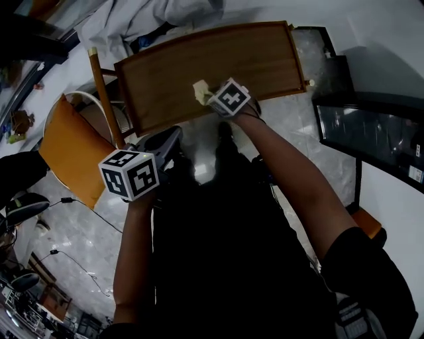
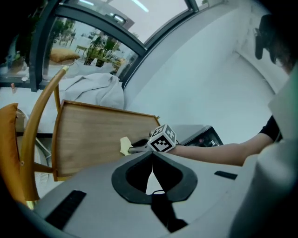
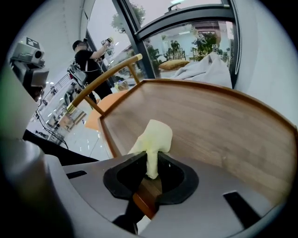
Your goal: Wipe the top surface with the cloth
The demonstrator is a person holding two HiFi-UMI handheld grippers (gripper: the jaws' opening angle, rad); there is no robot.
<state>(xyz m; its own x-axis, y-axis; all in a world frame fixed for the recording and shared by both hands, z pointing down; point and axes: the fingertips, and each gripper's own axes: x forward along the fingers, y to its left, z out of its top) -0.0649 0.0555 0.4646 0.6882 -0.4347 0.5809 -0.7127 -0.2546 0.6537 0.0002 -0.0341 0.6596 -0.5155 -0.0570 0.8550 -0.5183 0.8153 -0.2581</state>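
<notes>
A wooden table top (image 1: 218,69) with a raised rim lies ahead of me; it also shows in the left gripper view (image 2: 88,139) and the right gripper view (image 3: 223,125). My right gripper (image 3: 150,158) is shut on a pale yellow cloth (image 3: 153,139), whose bunched end rests on the wood near the front edge. In the head view the cloth (image 1: 201,91) sticks out just beyond that gripper's marker cube (image 1: 230,98). My left gripper (image 2: 151,158) is shut with nothing in it and is held off the table, at the front left (image 1: 159,149).
A wooden chair with an orange seat (image 1: 69,155) stands left of the table. Grey fabric (image 1: 142,20) lies heaped beyond the table's far edge. A dark glass-topped unit (image 1: 371,136) stands at the right. A person stands far off in the right gripper view (image 3: 88,58).
</notes>
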